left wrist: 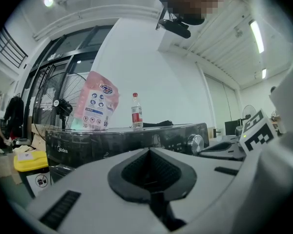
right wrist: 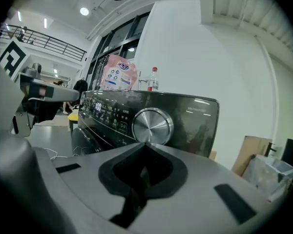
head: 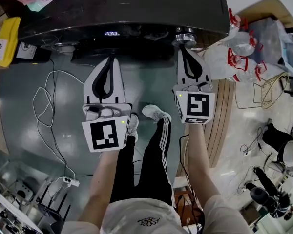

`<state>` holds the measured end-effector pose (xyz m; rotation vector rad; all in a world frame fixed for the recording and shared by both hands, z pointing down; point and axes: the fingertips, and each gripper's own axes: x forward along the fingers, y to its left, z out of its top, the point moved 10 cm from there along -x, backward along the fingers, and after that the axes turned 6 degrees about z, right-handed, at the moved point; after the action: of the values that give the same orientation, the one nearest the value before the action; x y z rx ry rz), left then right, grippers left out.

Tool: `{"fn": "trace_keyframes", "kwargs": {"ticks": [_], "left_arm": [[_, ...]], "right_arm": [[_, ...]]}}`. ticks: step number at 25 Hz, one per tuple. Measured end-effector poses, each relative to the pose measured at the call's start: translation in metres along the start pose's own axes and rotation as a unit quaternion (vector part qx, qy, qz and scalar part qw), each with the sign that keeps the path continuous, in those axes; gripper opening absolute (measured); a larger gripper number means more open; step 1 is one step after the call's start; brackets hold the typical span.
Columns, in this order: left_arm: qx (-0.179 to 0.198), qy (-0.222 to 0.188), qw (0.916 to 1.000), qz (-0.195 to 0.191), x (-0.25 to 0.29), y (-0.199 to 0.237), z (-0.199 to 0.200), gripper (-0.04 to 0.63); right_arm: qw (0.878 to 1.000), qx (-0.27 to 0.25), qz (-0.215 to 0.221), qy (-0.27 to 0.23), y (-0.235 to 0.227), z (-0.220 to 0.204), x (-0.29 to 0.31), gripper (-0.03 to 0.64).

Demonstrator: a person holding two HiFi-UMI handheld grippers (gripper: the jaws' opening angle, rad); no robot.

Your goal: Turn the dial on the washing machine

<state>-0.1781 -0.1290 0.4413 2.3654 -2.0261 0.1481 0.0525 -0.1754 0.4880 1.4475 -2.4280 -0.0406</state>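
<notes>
Left gripper (left wrist: 149, 149) and right gripper (right wrist: 145, 144) closed, empty; we should open the right one squarely around the dial (right wrist: 152, 126), at the right edge of the washing machine (head: 136, 4).

Silver dial (right wrist: 152, 126) on a dark glossy washing machine (right wrist: 201, 118); pink pouch (left wrist: 96, 107), yellow bin (left wrist: 31, 161).

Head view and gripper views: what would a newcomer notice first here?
The shiny silver dial on the front of the dark washing machine sits mid-frame in the right gripper view. The right gripper points straight at it, jaws together and not around it; the left gripper hangs alongside, jaws also together. On the machine's top stand a pink pouch and a red-labelled bottle.
</notes>
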Motion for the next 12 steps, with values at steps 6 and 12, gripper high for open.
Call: {"fn": "trace_keyframes", "kwargs": {"ticks": [6, 12], "left_arm": [[-0.004, 0.008, 1.0000, -0.001, -0.0017, 0.0009, 0.0007, -0.002], [-0.005, 0.011, 0.9999, 0.003, -0.0024, 0.0061, -0.0009, -0.002]], "right_arm": [[1.000, 0.001, -0.003, 0.000, 0.0044, 0.0014, 0.0017, 0.002], [1.000, 0.010, 0.005, -0.005, 0.0071, 0.0021, 0.0041, 0.002]]}}
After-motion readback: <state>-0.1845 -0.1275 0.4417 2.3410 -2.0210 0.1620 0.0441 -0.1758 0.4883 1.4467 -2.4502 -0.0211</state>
